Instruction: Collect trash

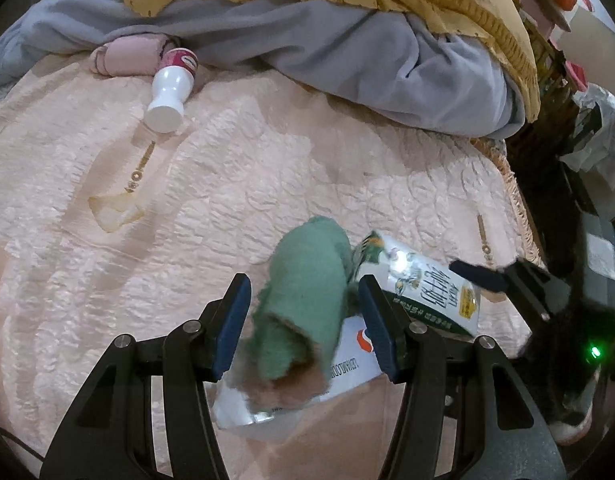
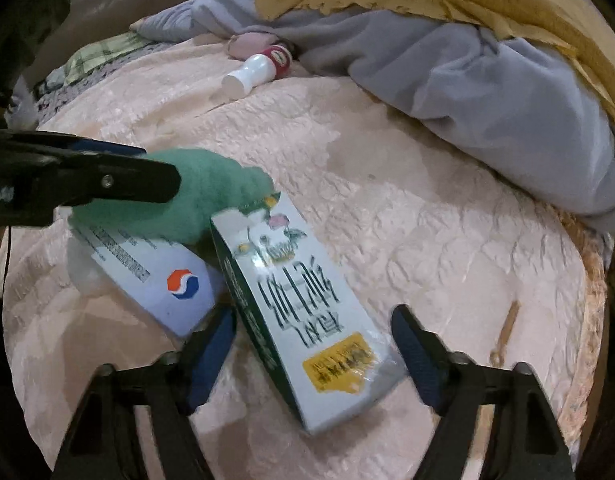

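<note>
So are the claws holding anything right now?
No, nothing yet. The left claw is open around the green cloth, and the right claw is open around the milk carton's bottom end.

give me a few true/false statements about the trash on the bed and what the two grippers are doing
1. The left gripper is open around the green cloth. True.
2. The milk carton stands upright. False: it lies flat on the pink bedspread.
3. The right gripper is clamped shut on the carton. False: it is open, one finger on each side.
4. The white bottle lies on its side near the grey blanket. True.
5. The green cloth lies under the white packet. False: it lies on top.
</note>
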`<state>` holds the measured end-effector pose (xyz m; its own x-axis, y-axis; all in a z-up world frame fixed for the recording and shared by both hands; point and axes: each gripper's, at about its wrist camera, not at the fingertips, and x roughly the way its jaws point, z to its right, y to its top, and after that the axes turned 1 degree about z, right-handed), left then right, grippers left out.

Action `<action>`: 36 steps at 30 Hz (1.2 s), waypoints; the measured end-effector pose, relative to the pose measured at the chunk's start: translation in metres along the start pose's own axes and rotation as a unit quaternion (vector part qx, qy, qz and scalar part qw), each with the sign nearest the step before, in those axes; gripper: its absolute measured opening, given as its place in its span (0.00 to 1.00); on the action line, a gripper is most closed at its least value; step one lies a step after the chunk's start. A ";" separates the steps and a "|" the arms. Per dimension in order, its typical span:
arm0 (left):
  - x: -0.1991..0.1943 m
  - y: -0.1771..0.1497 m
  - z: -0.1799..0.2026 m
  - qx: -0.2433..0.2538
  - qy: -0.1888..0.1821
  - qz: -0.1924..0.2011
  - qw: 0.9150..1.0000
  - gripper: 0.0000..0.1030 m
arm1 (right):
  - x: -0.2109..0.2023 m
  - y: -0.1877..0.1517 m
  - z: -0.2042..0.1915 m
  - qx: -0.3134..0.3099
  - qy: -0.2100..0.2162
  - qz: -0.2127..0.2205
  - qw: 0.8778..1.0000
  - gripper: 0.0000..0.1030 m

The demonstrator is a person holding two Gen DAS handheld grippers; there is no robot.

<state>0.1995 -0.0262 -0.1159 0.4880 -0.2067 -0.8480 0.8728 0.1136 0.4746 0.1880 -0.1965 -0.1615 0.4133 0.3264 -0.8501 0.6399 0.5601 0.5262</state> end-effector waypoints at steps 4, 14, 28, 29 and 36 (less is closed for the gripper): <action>0.005 -0.002 0.005 0.008 0.001 -0.005 1.000 0.53 | -0.022 -0.018 0.001 0.031 0.000 0.009 0.999 0.53; 0.018 -0.004 0.013 0.022 0.010 -0.013 1.000 0.53 | -0.058 -0.068 0.030 0.163 -0.035 -0.002 0.986 0.53; 0.023 -0.011 0.013 0.042 0.021 -0.015 0.999 0.25 | -0.042 -0.066 0.027 0.168 -0.030 0.009 0.985 0.52; 0.019 -0.011 0.013 0.042 0.018 -0.011 0.999 0.24 | -0.044 -0.067 0.027 0.169 -0.028 0.011 0.985 0.52; -0.013 -0.019 0.028 0.036 -0.012 0.021 0.999 0.23 | -0.075 -0.078 0.029 0.195 -0.023 0.039 0.980 0.52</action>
<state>0.1764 -0.0532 -0.1073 0.5227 -0.2269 -0.8218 0.8492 0.0532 0.5254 0.1258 -0.2862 -0.1380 0.4949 0.3165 -0.8093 0.8000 0.1978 0.5665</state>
